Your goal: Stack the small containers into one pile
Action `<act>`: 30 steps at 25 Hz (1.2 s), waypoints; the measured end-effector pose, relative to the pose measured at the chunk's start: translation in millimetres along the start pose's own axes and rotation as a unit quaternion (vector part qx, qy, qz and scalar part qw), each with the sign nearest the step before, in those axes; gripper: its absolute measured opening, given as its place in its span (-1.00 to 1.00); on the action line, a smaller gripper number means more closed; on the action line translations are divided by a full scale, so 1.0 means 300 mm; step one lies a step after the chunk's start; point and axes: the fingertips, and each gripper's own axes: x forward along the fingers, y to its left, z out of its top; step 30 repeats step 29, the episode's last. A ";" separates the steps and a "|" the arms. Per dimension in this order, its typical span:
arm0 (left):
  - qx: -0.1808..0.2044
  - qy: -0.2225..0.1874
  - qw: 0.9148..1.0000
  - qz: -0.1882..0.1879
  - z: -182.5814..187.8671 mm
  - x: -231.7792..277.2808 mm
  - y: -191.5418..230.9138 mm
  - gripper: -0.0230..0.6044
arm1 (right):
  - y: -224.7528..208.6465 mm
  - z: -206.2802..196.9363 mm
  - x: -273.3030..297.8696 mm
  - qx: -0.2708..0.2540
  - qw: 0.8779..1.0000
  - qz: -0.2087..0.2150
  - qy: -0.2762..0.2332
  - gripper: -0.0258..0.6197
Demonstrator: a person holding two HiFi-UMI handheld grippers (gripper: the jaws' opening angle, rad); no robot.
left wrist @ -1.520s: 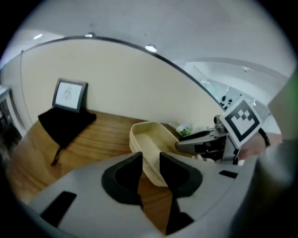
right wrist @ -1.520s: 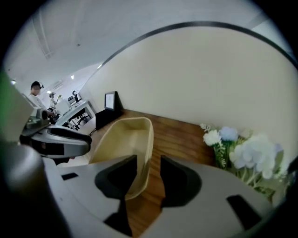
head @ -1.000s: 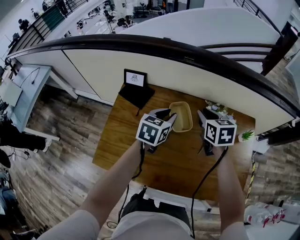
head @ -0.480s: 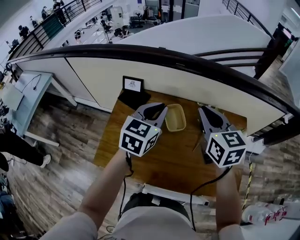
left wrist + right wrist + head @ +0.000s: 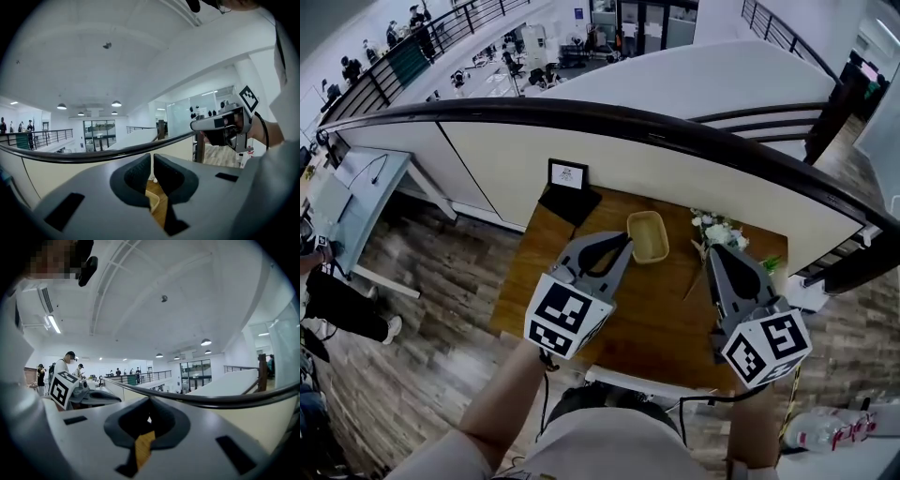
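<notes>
Container check: one pale yellow rectangular plastic container (image 5: 647, 236) sits toward the back of the brown wooden table (image 5: 666, 319), with no loose ones around it. It looks like the finished pile, but I can't tell how many are nested inside.

The left gripper (image 5: 624, 246) is up off the table, its tips near the container's left side in the head view and not touching it. Its jaws have just been closing and are now all but together, with nothing between them. In its own view the container shows far below, past the jaws.

The right gripper (image 5: 719, 253) is well apart from the container. Its jaws have just been closing too and are fully together, empty.

Stacking seems done, so the step in hand is probably clearing away. To do that well:
- Keep both grippers high and back them off without dipping toward the pile.
- Keep the right one off the white flower sprig (image 5: 712, 228) just beside it.
- Look over the pile to see that it sits square and isn't tilted.
</notes>
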 end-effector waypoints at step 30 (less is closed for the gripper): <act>-0.030 0.023 0.999 -0.004 -0.045 -0.226 -0.143 -0.88 | 0.194 -0.121 -0.227 -0.007 0.999 0.026 0.036 -0.91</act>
